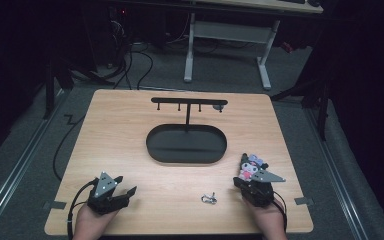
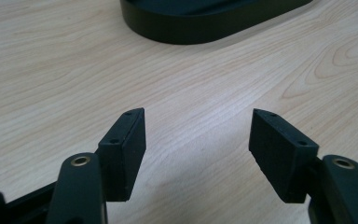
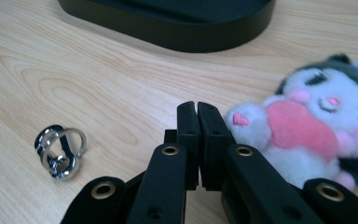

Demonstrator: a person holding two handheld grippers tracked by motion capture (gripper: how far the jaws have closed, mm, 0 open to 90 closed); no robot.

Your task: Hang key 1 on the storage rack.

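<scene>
Wooden table (image 1: 130, 130), stand (image 1: 187, 142) centre frame, hooks bare. Left gripper (image 1: 111, 192) gapes empty lower left; right gripper (image 3: 196, 109) pinched closed, nothing held. Plush (image 1: 249, 166) and keyring (image 1: 209, 199) lie lower right — seemingly nothing hung yet.

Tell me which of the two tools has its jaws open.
The left tool: its jaws stand wide apart over bare wood. The right tool has its jaws pressed together.

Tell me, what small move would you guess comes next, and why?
Probably the right gripper opens its jaws: they are shut on nothing, with the plush toy beside them and the key ring lying loose. The left gripper is already open over bare table.
</scene>
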